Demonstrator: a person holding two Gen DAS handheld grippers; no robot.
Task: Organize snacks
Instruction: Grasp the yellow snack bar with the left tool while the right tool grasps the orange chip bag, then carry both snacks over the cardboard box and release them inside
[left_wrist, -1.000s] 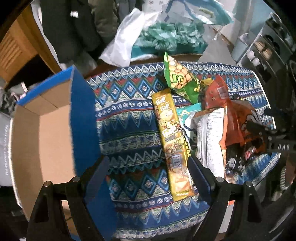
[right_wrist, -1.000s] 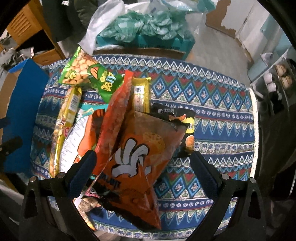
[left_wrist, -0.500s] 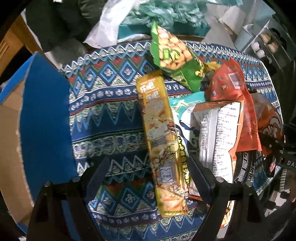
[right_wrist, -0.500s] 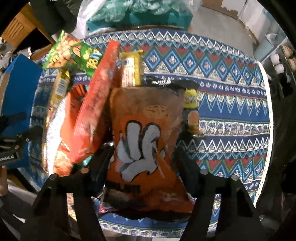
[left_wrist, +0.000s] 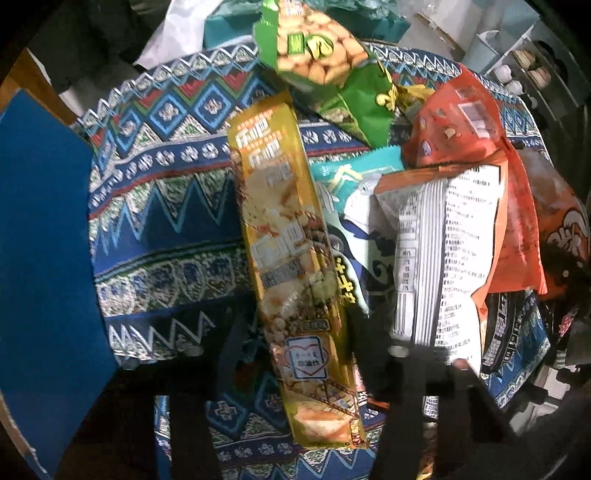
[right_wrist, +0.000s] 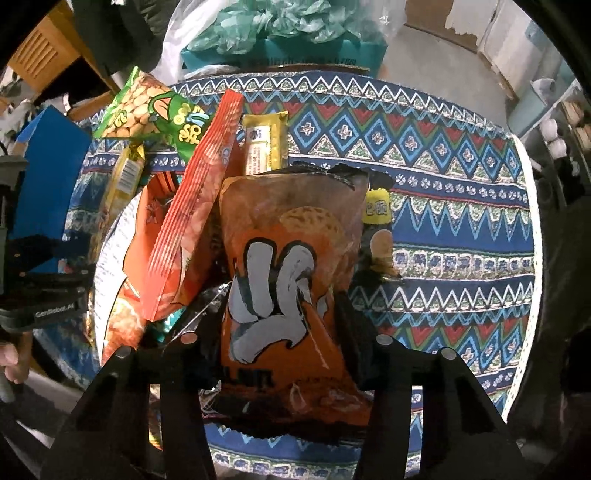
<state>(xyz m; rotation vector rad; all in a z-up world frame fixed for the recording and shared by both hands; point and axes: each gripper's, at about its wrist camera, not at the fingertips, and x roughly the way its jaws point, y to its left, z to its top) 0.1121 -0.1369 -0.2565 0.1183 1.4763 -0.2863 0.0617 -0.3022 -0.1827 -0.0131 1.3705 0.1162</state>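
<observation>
A long yellow snack pack lies lengthwise on the patterned cloth. My left gripper points down over its near end, jaws closing, with the pack between the fingers and the pads at its edges. In the right wrist view an orange snack bag with a white hand print tops the pile. My right gripper is closing on it, and the fingers pinch its lower half from both sides. The left gripper's body shows at the left edge there.
A blue-sided cardboard box stands left of the cloth. The pile holds a green peanut bag, a red-orange bag, a white-backed bag and a small yellow bar. Bare cloth lies right of the pile. A teal box sits behind.
Both grippers came down onto the pile and their jaws narrowed. The left moved from beside the box to straddle the yellow pack. The right closed around the orange bag.
</observation>
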